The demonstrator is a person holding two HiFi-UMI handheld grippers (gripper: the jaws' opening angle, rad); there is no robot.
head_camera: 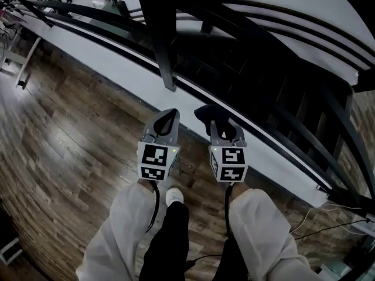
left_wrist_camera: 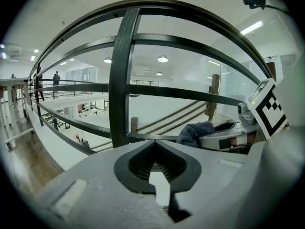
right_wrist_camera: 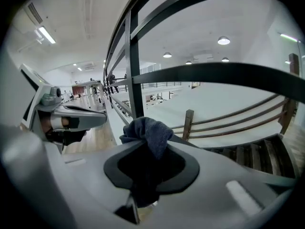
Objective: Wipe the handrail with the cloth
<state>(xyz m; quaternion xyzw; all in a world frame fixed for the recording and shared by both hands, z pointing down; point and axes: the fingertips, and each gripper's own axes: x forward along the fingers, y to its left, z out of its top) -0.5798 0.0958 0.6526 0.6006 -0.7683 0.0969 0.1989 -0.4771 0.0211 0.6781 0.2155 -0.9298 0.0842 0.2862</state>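
Cloth (right_wrist_camera: 147,130) bunched and pinched in right gripper (head_camera: 218,124) fingers, near handrail (right_wrist_camera: 214,73), apparently not touching it. Left gripper (head_camera: 170,119) fingers pressed together, empty. Best: lift the wad onto a bar, press firmly, slide lengthwise, stop short of the post (right_wrist_camera: 133,70).

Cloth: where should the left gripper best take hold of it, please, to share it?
Grip the loose bunch of the cloth that sticks out past the right gripper's tips, coming from the left: the left gripper sits beside it, shut, so open first.
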